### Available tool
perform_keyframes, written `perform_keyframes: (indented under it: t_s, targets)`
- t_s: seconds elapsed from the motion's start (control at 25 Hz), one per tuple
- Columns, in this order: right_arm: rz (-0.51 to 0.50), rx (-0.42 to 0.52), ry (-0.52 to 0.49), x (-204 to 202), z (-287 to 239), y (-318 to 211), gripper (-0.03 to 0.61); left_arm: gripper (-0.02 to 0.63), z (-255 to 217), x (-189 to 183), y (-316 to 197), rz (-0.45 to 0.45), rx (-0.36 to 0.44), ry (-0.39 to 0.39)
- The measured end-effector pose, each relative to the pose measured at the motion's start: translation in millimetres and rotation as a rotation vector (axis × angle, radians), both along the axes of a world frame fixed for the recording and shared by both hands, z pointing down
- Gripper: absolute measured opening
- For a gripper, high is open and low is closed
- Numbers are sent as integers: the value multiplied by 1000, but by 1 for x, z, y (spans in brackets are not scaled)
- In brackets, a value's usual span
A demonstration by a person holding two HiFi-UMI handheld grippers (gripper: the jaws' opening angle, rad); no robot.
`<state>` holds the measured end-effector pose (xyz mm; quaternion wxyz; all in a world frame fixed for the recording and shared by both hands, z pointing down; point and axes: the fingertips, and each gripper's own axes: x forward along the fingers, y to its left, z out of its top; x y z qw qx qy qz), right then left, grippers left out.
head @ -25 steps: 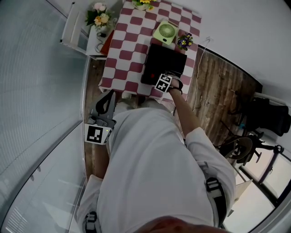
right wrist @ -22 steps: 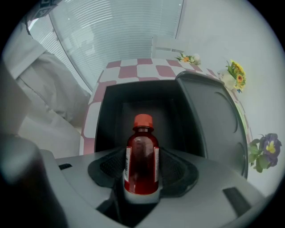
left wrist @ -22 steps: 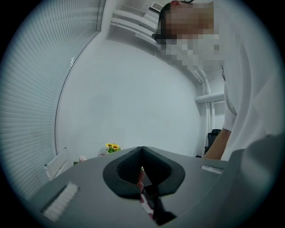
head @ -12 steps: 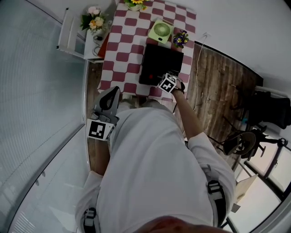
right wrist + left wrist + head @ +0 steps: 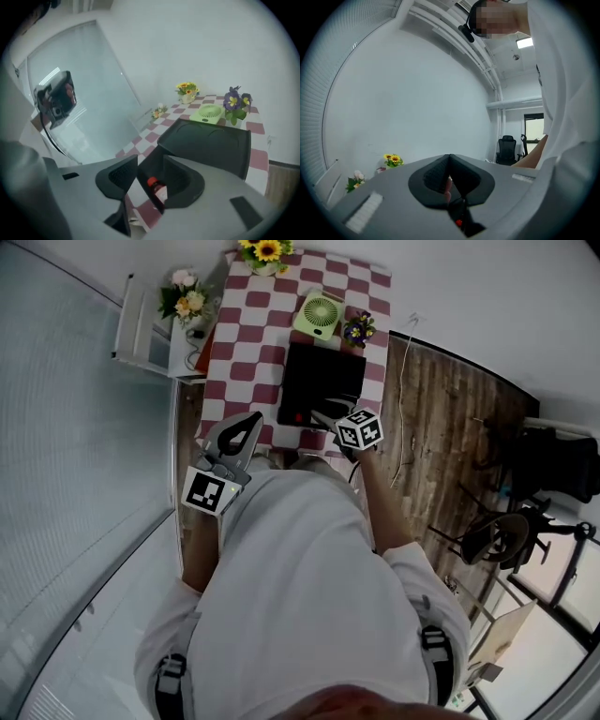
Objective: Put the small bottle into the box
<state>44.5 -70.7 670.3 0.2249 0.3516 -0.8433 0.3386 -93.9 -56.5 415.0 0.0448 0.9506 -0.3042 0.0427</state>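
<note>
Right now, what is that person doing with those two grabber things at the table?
A person holds a gripper in each hand at a checkered table. The small bottle with the red cap lies inside the black box. The right gripper hangs above it, jaws apart though they have just been closing a little, gripping nothing. The left gripper is off to the side, jaws shut and empty.
</note>
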Motion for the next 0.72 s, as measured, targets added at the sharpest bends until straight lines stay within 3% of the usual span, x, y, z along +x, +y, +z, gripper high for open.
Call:
perform_keyframes:
  t_s: [0.28, 0.4, 0.56, 0.72]
  targets:
    - [157, 135, -230, 13, -71, 0, 101, 2, -8, 44, -2, 107, 22, -3]
    - [206, 224, -294, 24, -105, -1, 4, 2, -12, 59, -1, 133, 22, -4]
    - [224, 369, -331, 36, -154, 0, 0, 2, -13, 73, -1, 156, 15, -17]
    - [177, 564, -351, 38, -216, 6, 0, 2, -8, 83, -1, 186, 12, -72]
